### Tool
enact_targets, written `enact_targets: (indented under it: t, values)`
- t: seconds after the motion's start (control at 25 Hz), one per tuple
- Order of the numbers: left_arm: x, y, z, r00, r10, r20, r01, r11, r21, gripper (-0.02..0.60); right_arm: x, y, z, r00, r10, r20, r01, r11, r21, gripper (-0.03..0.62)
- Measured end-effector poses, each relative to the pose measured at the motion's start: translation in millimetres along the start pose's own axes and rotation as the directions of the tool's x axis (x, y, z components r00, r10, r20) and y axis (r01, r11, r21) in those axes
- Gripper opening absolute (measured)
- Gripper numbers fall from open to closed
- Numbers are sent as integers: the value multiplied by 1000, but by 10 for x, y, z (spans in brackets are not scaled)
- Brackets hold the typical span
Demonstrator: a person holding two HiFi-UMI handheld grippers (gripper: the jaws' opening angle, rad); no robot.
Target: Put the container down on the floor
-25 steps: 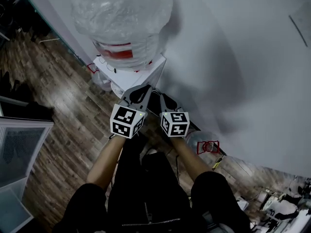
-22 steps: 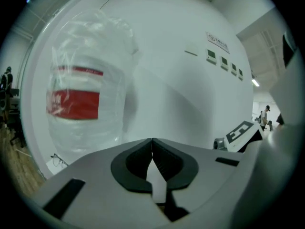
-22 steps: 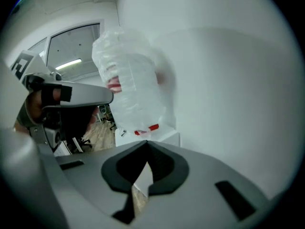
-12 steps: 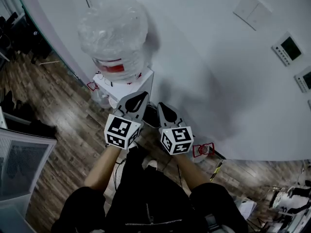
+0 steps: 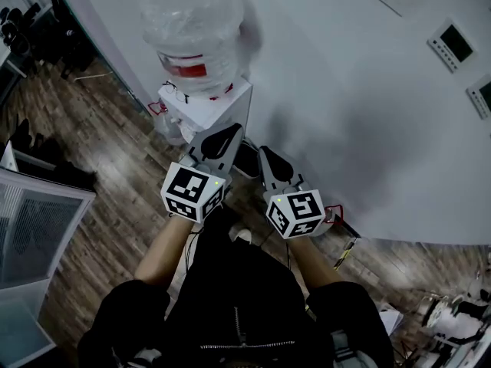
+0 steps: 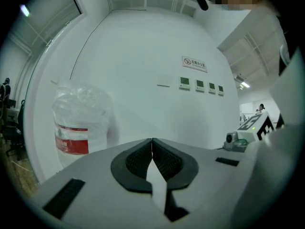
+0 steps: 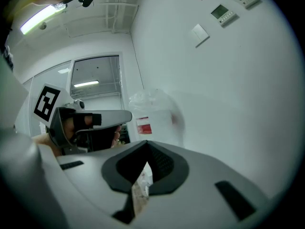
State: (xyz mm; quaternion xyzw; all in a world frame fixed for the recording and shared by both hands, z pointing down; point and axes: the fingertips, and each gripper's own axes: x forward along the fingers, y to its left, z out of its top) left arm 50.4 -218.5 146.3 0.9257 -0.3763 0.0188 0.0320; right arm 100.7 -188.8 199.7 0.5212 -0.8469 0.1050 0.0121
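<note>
The container is a big clear water bottle wrapped in plastic film, with a red label. It stands upside down on a white dispenser against the wall. My left gripper and right gripper are side by side in front of the dispenser, below the bottle and clear of it. Both are shut with nothing between the jaws. In the left gripper view the bottle is ahead to the left of the left gripper. In the right gripper view the bottle stands just beyond the right gripper.
A white curved wall with control panels rises on the right. The wood floor lies to the left, with a grey framed panel at the left edge. A clear item with a red handle sits low by the wall.
Both grippers have risen together and stayed shut. The bottle is still on the dispenser.
</note>
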Motion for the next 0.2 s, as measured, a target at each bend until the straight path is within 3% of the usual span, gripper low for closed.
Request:
enact_targets:
  t: [0.2]
  values:
    - [2,-27,-2,1000,3,-4,-3,1000,7,15,-26,-19,26,1000,5,-5,-5,1000,13,9]
